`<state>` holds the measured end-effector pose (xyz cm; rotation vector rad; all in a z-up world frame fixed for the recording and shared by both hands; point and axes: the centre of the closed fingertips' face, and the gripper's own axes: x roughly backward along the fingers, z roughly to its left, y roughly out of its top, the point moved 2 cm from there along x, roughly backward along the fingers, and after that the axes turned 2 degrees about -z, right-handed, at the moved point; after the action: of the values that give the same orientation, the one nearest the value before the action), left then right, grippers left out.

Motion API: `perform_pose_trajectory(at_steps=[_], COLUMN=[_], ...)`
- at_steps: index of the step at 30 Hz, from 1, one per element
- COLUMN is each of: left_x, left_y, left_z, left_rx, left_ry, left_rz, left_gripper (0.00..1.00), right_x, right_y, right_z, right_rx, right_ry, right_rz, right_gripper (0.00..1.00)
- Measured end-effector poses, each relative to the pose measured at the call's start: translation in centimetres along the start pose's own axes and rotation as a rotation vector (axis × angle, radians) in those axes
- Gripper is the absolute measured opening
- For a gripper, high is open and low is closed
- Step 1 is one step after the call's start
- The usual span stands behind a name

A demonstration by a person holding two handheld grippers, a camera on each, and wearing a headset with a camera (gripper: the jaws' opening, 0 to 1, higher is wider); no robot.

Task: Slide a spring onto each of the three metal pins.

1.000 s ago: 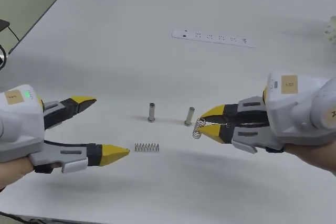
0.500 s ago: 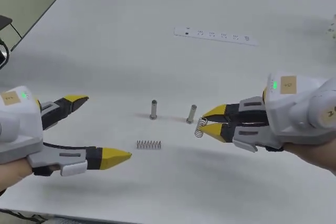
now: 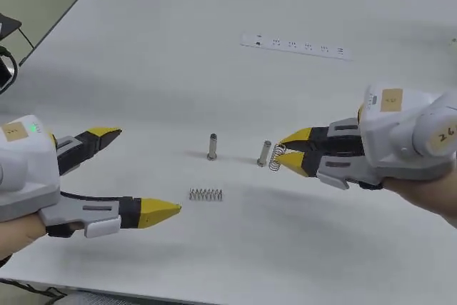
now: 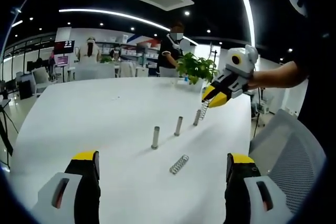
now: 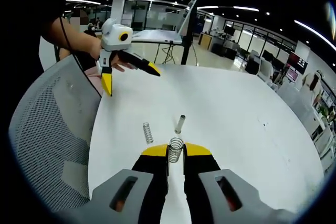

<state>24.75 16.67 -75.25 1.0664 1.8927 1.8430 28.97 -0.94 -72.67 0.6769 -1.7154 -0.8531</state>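
In the head view two upright metal pins (image 3: pixel 213 146) (image 3: pixel 265 153) stand mid-table, and a loose spring (image 3: pixel 206 194) lies in front of them. My right gripper (image 3: pixel 284 152) is shut on a second spring (image 3: pixel 276 156), held just right of the right-hand pin and level with its top. My left gripper (image 3: pixel 136 171) is open, left of the loose spring, with nothing in it. In the left gripper view three pins (image 4: pixel 155 137) (image 4: pixel 178 126) (image 4: pixel 197 117) stand in a row behind the loose spring (image 4: pixel 179 164). In the right gripper view the held spring (image 5: pixel 175 149) sits between the jaws, below a pin (image 5: pixel 180 123).
A white power strip (image 3: pixel 296 46) lies flat at the far side of the white table (image 3: pixel 164 69). A grey mesh chair (image 5: pixel 50 145) stands by the table's edge in the right gripper view.
My right gripper has lifted its spring from below the right-hand pin to level with the pin's top. The left gripper has stayed open and has hardly moved.
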Motion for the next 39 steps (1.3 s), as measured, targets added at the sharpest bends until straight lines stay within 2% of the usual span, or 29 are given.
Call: perform_pose_trajectory(at_steps=[12,19,27,39], left_x=[0.2,0.1,0.1,0.2], left_y=[-0.3,0.0,-0.1,0.0], left_z=[-0.1,-0.1,-0.1,-0.1], left_rx=[0.005,0.004,0.004,0.005], left_ry=[0.001,0.0,-0.001,-0.006], left_rz=[0.007,0.004,0.009,0.007], left_gripper=[0.98,0.98,0.98,0.98], right_x=[-0.7,-1.1,-1.8,-2.5], right_y=[-0.3,-0.2,-0.3,-1.0], right_z=[-1.9,-3.2,-4.2,-4.5], right_rx=[-0.036,-0.079,-0.098,-0.136], right_ry=[-0.049,-0.092,-0.104,-0.105], right_rz=[0.004,-0.015,-0.018,-0.007], right_gripper=[0.07,0.07,0.07,0.07])
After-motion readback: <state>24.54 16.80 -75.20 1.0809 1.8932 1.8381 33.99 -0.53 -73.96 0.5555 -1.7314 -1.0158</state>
